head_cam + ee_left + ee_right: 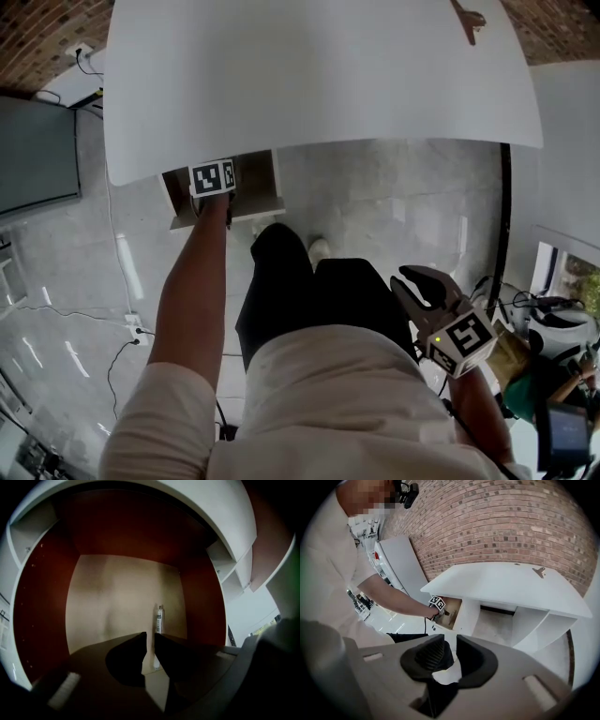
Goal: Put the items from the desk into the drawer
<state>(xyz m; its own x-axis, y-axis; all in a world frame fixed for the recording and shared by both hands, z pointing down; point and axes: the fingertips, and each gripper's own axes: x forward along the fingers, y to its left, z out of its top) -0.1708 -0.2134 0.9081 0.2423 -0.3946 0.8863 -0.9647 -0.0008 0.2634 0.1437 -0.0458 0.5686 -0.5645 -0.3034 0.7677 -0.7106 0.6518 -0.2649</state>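
A white pen (159, 619) lies on the tan floor of the open drawer (108, 597), just beyond my left gripper (150, 634). Its jaws stand close together with a thin slit between them and grip nothing. In the head view the left gripper (212, 178) reaches into the drawer (255, 183) under the white desk (319, 75). A small brown item (467, 19) rests at the desk's far right, also seen as the brown item (539, 571). My right gripper (422, 286) hangs beside my lap, away from the desk. The right gripper (450, 638) holds nothing, jaws nearly touching.
The drawer (452, 613) sticks out at the left end of the desk (506, 585); open shelves (534, 625) sit under its right side. A brick wall (511, 522) stands behind. A dark screen (33, 155) and floor cables (122, 319) lie to the left.
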